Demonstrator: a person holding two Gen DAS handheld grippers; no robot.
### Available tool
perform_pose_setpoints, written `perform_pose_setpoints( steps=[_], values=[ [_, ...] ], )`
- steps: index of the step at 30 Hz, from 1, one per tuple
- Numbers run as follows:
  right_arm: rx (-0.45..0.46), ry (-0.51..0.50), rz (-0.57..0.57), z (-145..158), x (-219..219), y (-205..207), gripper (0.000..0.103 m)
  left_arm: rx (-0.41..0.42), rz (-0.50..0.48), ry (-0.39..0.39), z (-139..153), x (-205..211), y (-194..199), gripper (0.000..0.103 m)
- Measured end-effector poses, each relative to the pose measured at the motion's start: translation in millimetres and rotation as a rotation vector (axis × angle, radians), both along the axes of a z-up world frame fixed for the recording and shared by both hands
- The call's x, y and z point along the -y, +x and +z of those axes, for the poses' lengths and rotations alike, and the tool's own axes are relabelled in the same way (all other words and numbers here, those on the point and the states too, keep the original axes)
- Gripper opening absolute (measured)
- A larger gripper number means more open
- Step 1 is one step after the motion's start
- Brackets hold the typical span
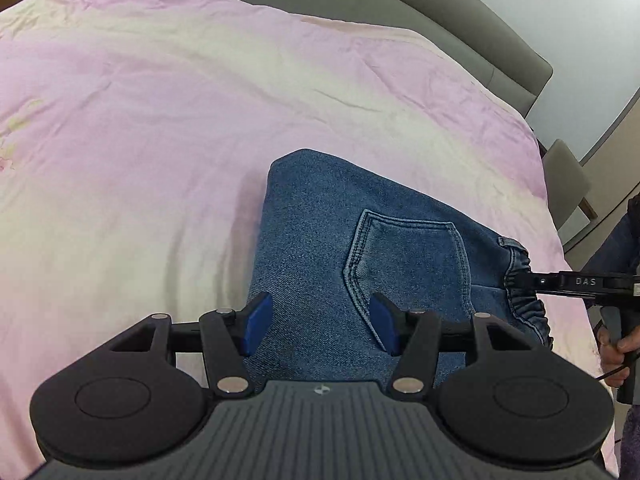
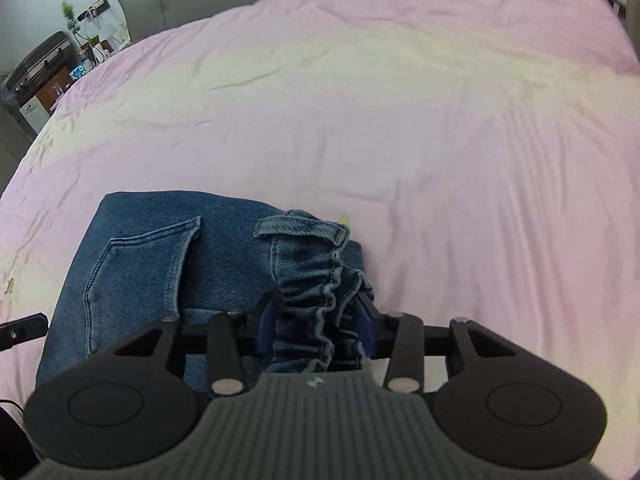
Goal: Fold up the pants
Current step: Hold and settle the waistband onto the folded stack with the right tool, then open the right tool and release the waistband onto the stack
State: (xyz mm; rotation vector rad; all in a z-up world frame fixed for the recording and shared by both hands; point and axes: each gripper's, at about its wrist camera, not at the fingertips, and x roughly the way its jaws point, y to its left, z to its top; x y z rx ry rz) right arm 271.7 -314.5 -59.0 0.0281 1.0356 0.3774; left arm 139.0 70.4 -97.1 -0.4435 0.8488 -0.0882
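Blue denim pants (image 1: 320, 240) lie folded on the pink bed cover (image 1: 160, 140), back pocket (image 1: 404, 256) facing up. My left gripper (image 1: 320, 326) is open and empty, its blue pads hovering over the near edge of the pants. My right gripper (image 2: 318, 320) is shut on the gathered elastic waistband (image 2: 316, 292) and holds it bunched between its pads. The right gripper also shows in the left wrist view (image 1: 520, 280), coming in from the right at the waistband. The pants (image 2: 160, 264) lie to the left of it in the right wrist view.
A grey headboard (image 1: 400, 8) runs along the far side of the bed. A chair (image 1: 568, 184) stands past the bed's right edge. A bedside stand with small items (image 2: 52, 72) is at the far left. The pink cover (image 2: 440, 160) spreads wide around the pants.
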Motion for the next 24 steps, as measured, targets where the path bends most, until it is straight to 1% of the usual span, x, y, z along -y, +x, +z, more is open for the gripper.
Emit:
perform_pose_setpoints(
  steps=[2,4,6,9,11,13,16,19,20,22,24],
  values=[
    [0.077,-0.015,0.001,16,-4,-22,0.039,-0.001,-0.004,0.015,1,2,-3,0.065],
    [0.127,0.012,0.016,26,-9,-47,0.039,-0.001,-0.009,0.023,3,4,-3,0.065],
    [0.157,0.040,0.029,29,-16,-70,0.038,0.001,-0.017,0.035,4,7,-5,0.065],
    [0.173,0.039,0.041,24,-25,-93,0.038,0.002,-0.035,0.053,5,11,-8,0.064],
    [0.157,0.028,0.036,14,-34,-97,0.038,-0.008,-0.060,0.072,5,15,-8,0.064],
    [0.163,-0.018,0.038,4,-37,-101,0.035,-0.016,-0.088,0.102,4,20,-9,0.063],
    [0.098,-0.069,0.020,-13,-40,-95,0.032,-0.051,-0.117,0.147,-1,26,-7,0.056],
    [0.054,-0.084,-0.013,-24,-38,-86,0.032,-0.066,-0.137,0.168,-3,29,-8,0.055],
    [0.048,-0.101,-0.027,-26,-38,-83,0.032,-0.082,-0.142,0.174,-5,30,-7,0.054],
    [0.014,-0.094,-0.042,-32,-36,-78,0.032,-0.156,-0.157,0.181,-16,32,-1,0.052],
    [-0.003,-0.088,-0.038,-35,-36,-72,0.031,-0.206,-0.148,0.168,-25,32,6,0.052]
  ],
)
